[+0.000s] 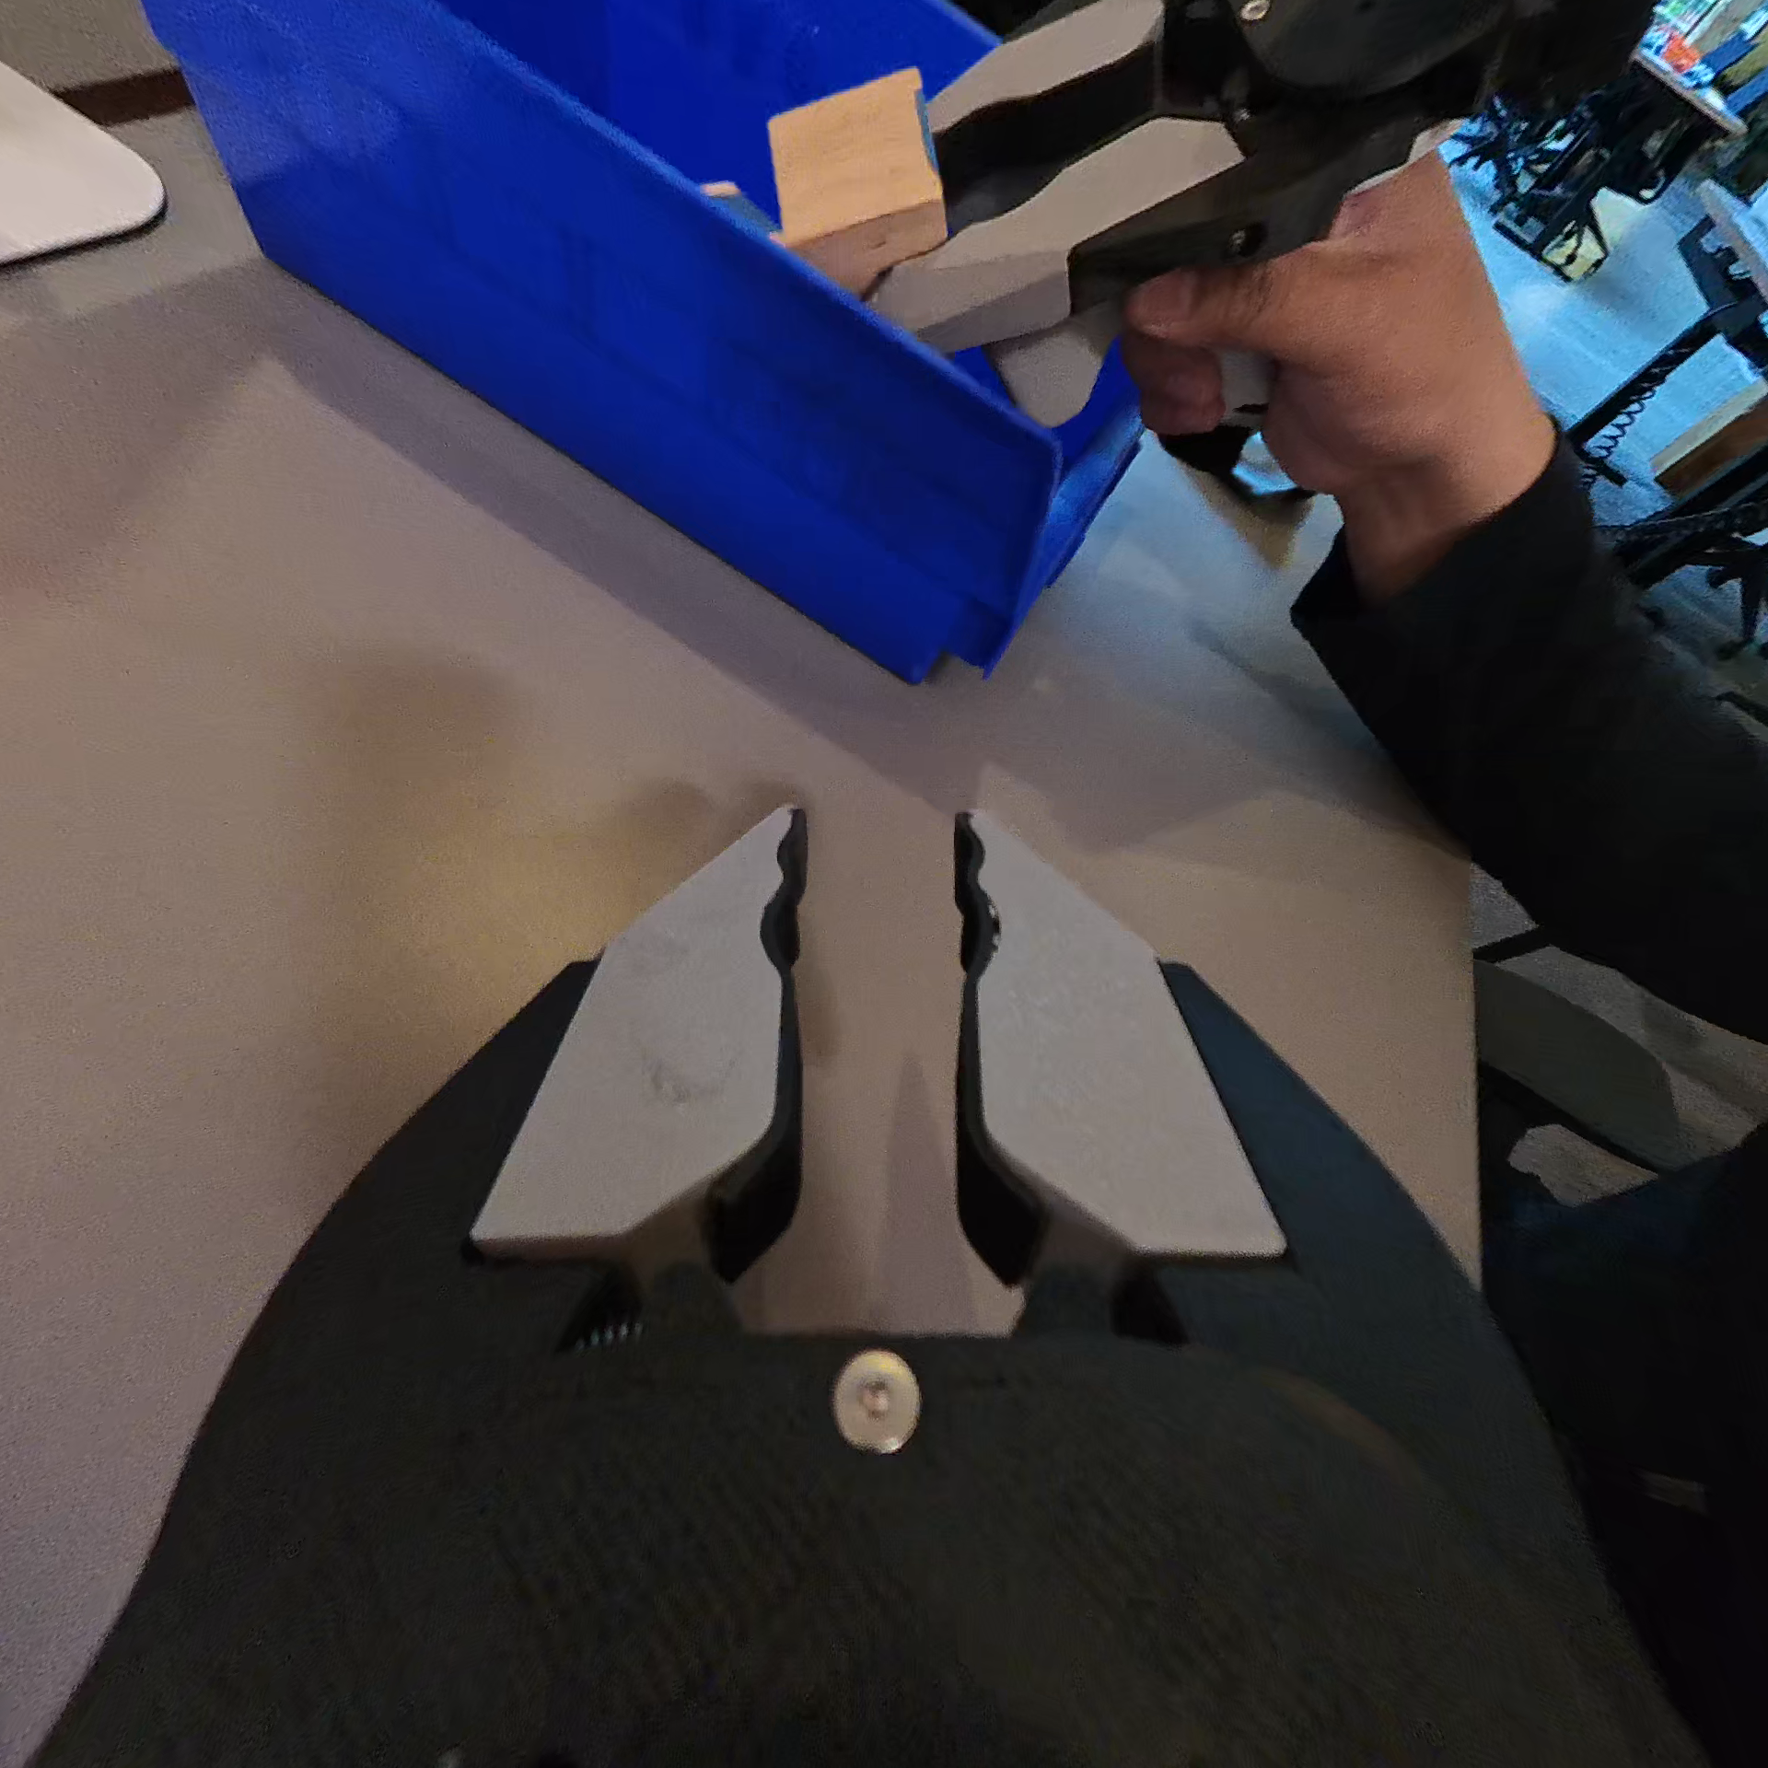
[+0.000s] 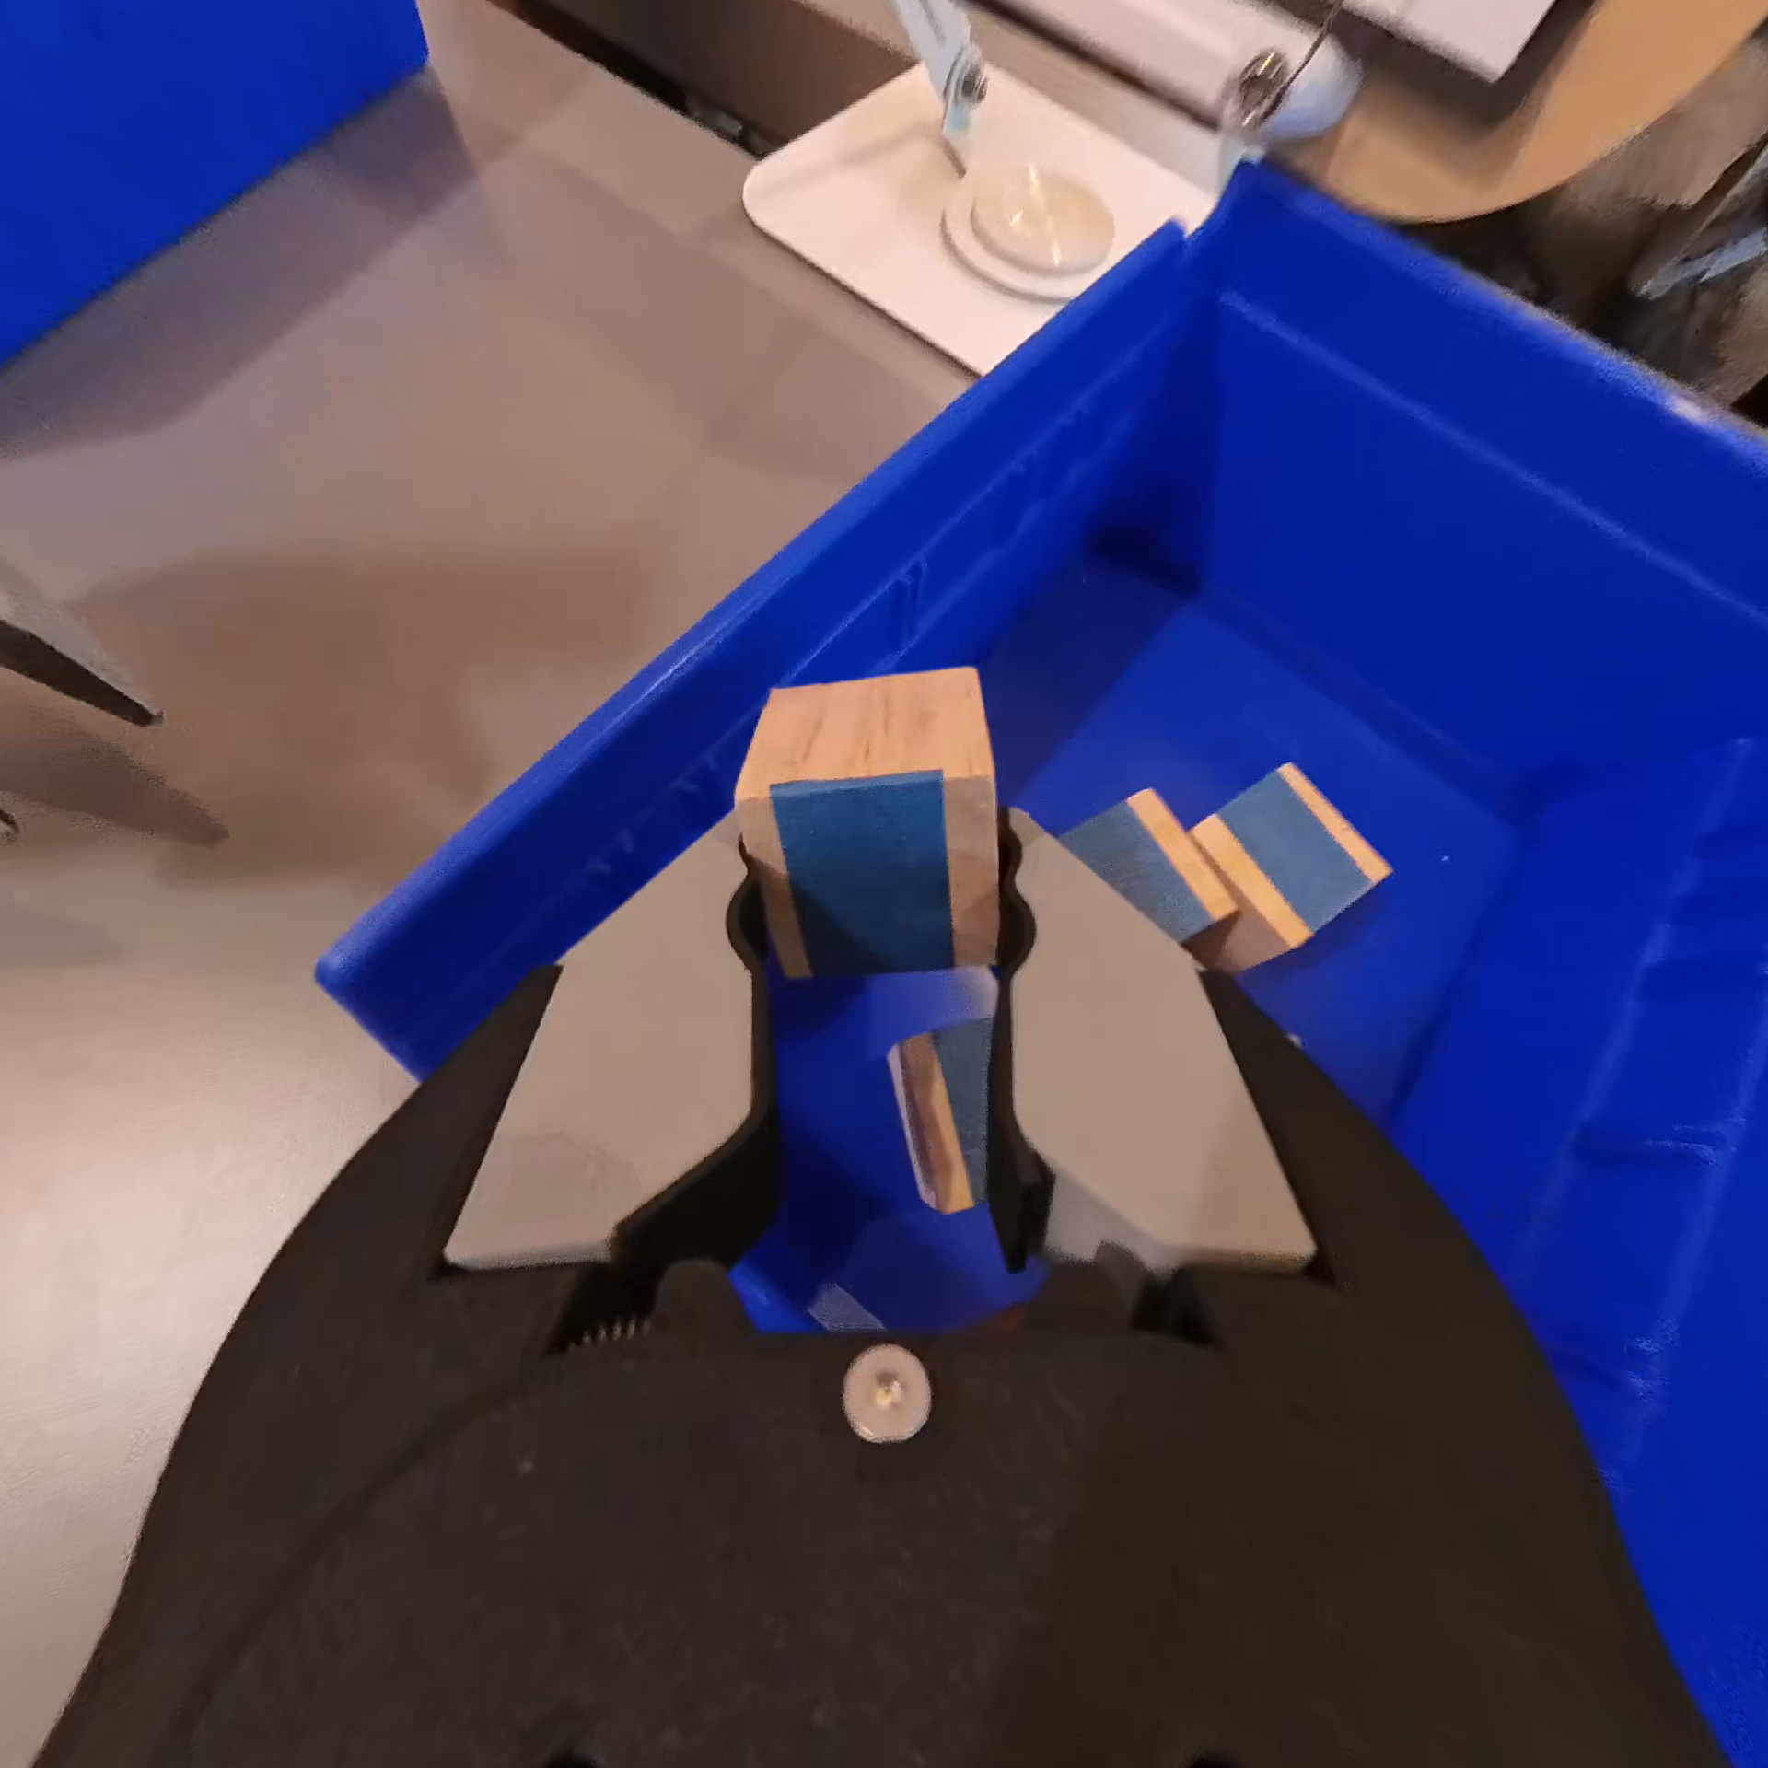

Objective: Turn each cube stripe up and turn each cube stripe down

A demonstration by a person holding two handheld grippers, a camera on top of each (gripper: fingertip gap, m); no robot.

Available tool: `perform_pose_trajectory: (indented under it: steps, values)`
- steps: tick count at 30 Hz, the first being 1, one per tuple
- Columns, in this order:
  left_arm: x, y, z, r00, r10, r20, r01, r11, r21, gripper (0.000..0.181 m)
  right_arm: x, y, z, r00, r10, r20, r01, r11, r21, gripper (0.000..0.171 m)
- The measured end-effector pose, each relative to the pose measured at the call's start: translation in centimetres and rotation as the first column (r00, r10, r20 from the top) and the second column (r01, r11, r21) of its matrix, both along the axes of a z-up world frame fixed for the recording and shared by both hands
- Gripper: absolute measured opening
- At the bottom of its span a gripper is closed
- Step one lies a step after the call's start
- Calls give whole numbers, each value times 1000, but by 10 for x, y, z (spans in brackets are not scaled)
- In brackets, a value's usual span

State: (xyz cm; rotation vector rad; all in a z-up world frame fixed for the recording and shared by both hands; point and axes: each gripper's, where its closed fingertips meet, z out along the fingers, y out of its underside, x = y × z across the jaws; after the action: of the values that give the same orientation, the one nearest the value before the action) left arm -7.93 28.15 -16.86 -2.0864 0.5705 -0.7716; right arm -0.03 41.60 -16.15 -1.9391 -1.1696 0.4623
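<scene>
My right gripper (image 2: 875,851) is shut on a wooden cube (image 2: 866,756) with a blue stripe on the face turned to the camera, held above the blue bin (image 2: 1052,497). Two striped cubes (image 2: 1138,866) (image 2: 1287,851) lie side by side on the bin floor, and another one (image 2: 942,1110) shows between my right fingers. In the left wrist view the right gripper (image 1: 918,201) holds the cube (image 1: 851,163) over the bin (image 1: 670,316). My left gripper (image 1: 880,823) is open and empty above the grey table, apart from the bin.
A white stand base (image 2: 918,210) sits on the grey table (image 2: 383,478) behind the bin; its corner also shows in the left wrist view (image 1: 67,172). A second blue bin (image 2: 172,124) is at the far left. A person's hand (image 1: 1339,344) grips the right tool.
</scene>
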Motion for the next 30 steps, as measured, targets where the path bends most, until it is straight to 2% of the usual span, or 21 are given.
perform_pose_trajectory:
  steps: [5,10,13,18,22,26,28,30]
  values:
    - [0,0,-4,999,4,48,-2,999,-42,29,0,2,-34,983,5,185,-9,1000,17,44]
    - [0,-1,-8,998,4,67,0,998,-63,29,2,3,-40,960,-13,281,-12,996,87,44]
    - [2,-3,-12,998,-8,70,14,996,-86,30,5,5,-41,955,-31,296,2,995,98,45]
    - [7,-4,-18,998,-24,59,30,994,-106,30,4,3,-33,966,-27,258,1,995,100,28]
    - [9,-6,-21,998,-33,45,38,993,-109,31,8,12,-28,959,-73,275,24,984,175,34]
    - [9,-5,-23,999,-32,22,34,994,-104,31,5,16,-2,982,-112,151,73,967,242,39]
    - [8,-4,-26,1000,-28,-6,28,995,-97,31,5,19,24,988,-151,26,136,943,303,51]
    - [6,-3,-29,999,-23,-40,19,996,-91,31,5,17,50,980,-162,-115,192,917,350,54]
